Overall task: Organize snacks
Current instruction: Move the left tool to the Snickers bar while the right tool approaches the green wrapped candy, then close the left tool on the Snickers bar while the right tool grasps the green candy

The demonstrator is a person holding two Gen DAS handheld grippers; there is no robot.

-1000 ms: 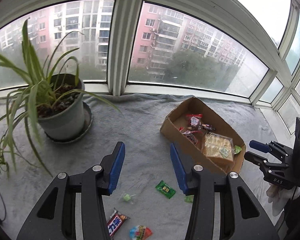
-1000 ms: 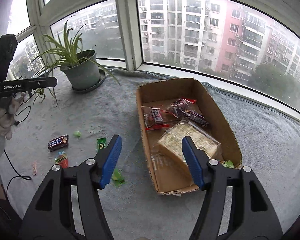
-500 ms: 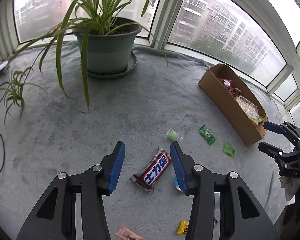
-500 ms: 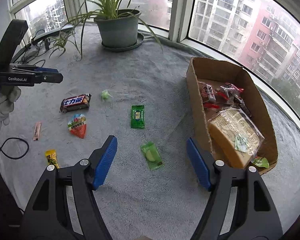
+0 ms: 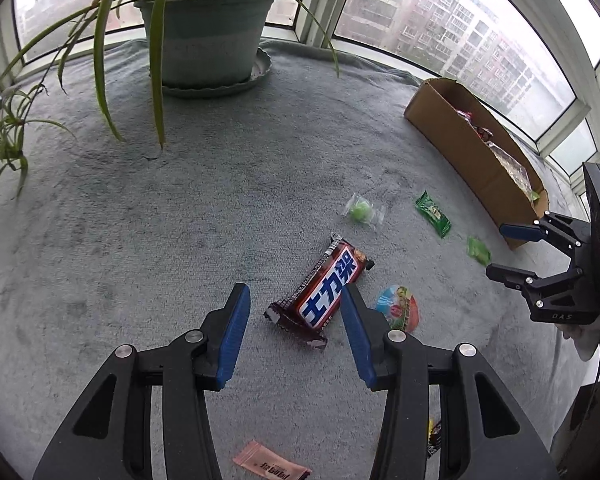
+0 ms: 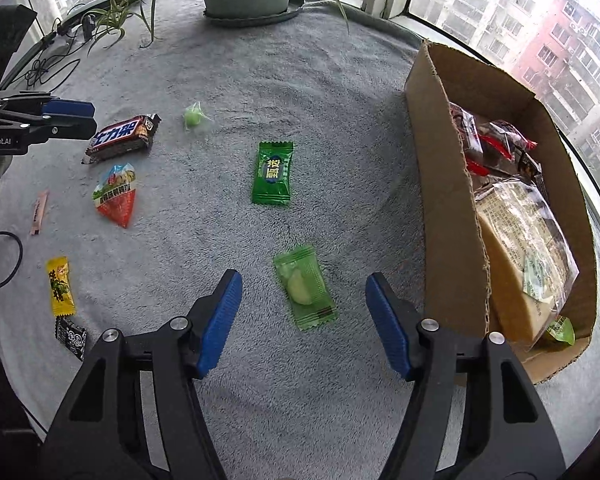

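Note:
My left gripper [image 5: 292,296] is open, low over the grey cloth, with a brown chocolate bar [image 5: 324,286] lying between its fingertips, untouched; the bar also shows in the right wrist view [image 6: 122,136]. My right gripper [image 6: 302,280] is open just above a pale green candy packet [image 6: 305,286]. A dark green packet [image 6: 272,172] and a small round green candy [image 6: 192,116] lie further out. A cardboard box [image 6: 444,184] at the right holds a bread pack [image 6: 520,240] and red wrappers [image 6: 496,140].
A potted spider plant [image 5: 208,28] stands at the back by the windows. A red triangular packet [image 6: 116,196], a yellow packet [image 6: 60,286], a black packet [image 6: 72,336] and a pink stick [image 6: 39,212] lie at the left. Cables [image 6: 44,68] trail at the far left.
Both grippers have dropped and moved closer to the cloth: the left now straddles the chocolate bar, the right sits over the pale green packet. Both stay open.

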